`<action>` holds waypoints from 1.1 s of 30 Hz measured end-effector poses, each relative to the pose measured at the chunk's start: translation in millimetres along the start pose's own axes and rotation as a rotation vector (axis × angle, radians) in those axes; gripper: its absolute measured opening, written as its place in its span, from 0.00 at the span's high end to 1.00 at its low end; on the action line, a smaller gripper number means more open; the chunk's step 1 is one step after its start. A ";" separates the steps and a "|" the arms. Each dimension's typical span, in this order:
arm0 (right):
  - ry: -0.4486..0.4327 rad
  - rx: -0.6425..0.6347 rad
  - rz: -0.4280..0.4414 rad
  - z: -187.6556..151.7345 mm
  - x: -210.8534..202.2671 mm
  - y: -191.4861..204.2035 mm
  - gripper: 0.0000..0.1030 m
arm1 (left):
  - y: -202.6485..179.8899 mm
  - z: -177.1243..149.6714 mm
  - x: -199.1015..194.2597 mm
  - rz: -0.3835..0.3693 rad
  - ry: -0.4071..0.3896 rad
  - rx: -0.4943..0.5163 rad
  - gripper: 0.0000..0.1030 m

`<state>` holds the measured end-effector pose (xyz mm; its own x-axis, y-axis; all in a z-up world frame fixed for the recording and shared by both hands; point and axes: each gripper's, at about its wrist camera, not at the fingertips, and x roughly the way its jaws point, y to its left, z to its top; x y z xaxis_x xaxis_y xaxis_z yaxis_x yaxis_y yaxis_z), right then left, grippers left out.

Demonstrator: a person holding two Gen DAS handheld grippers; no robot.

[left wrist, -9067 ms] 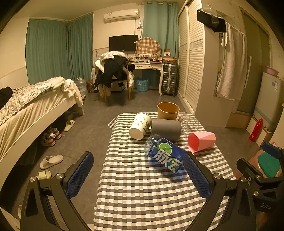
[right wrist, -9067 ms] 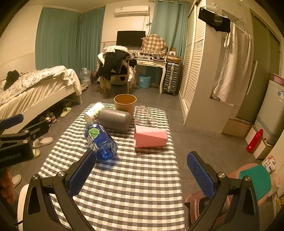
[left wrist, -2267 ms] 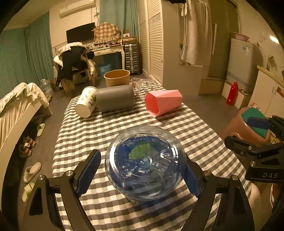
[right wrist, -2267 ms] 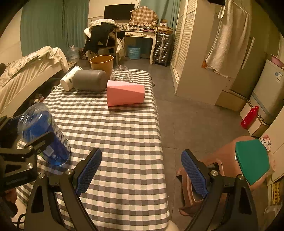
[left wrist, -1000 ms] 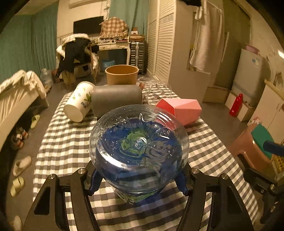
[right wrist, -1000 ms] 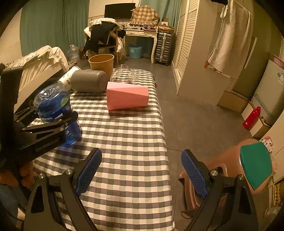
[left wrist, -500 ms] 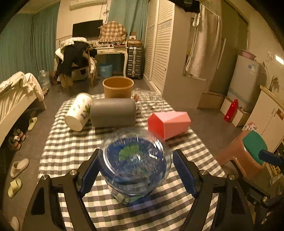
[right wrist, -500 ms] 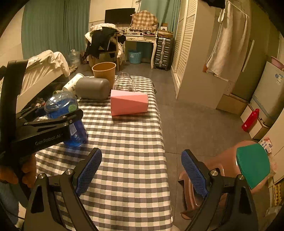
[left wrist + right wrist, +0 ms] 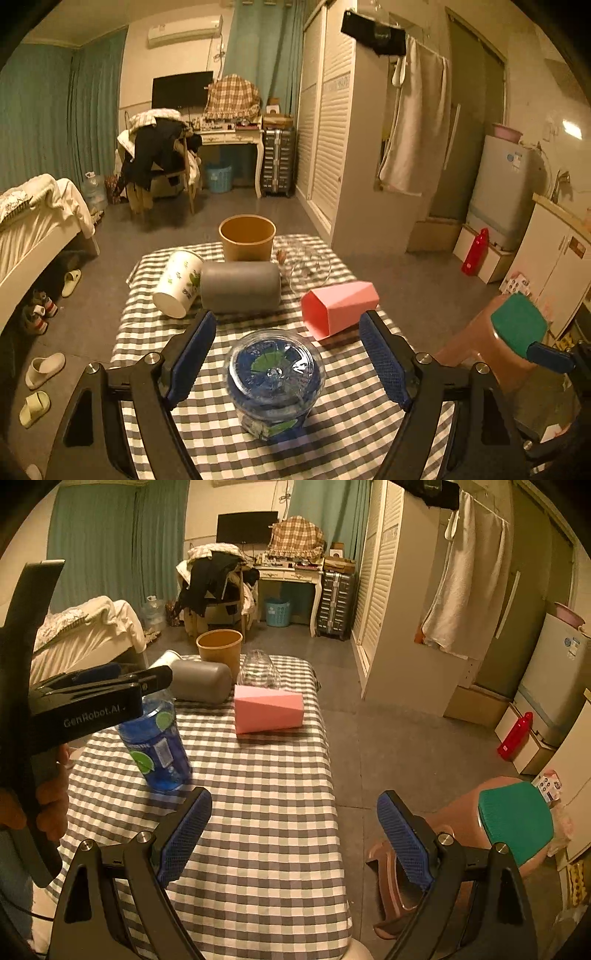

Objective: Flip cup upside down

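The left gripper (image 9: 286, 363) has just let go, its jaws spread wide. The blue cup (image 9: 275, 380) now stands bottom-up on the checked table (image 9: 343, 435) between them, so the flip looks done. The right gripper (image 9: 293, 840) hangs open, holding nothing.

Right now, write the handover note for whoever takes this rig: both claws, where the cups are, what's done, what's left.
Left claw: open, fingers either side of the blue cup, not touching it.
Right claw: open, empty, over the near part of the checked table.
Done: blue cup stands base up on the checked table.
Left: pink cup, grey cup, white paper cup and clear glass lie on their sides farther back; brown cup stands mouth up.
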<state>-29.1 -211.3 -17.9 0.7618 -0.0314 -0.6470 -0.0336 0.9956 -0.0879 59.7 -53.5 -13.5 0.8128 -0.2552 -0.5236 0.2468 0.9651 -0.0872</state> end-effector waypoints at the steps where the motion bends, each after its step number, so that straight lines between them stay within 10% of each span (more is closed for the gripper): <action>1: -0.014 -0.001 0.008 0.8 -4.2 0.9 0.11 | 1.9 -0.2 -6.7 -0.002 -0.009 -0.007 0.19; 15: -0.120 0.015 0.116 4.8 -24.1 25.1 0.07 | 33.4 -38.4 -82.8 0.147 -0.041 -0.045 0.00; 33: -0.163 0.019 0.131 2.8 -21.1 36.0 0.00 | 38.3 -64.3 -102.5 0.219 -0.041 -0.075 0.00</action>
<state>-44.6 -174.6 -5.3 0.8462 0.1119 -0.5210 -0.1287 0.9917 0.0040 -48.1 13.4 -17.7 0.8639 -0.0404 -0.5021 0.0242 0.9990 -0.0387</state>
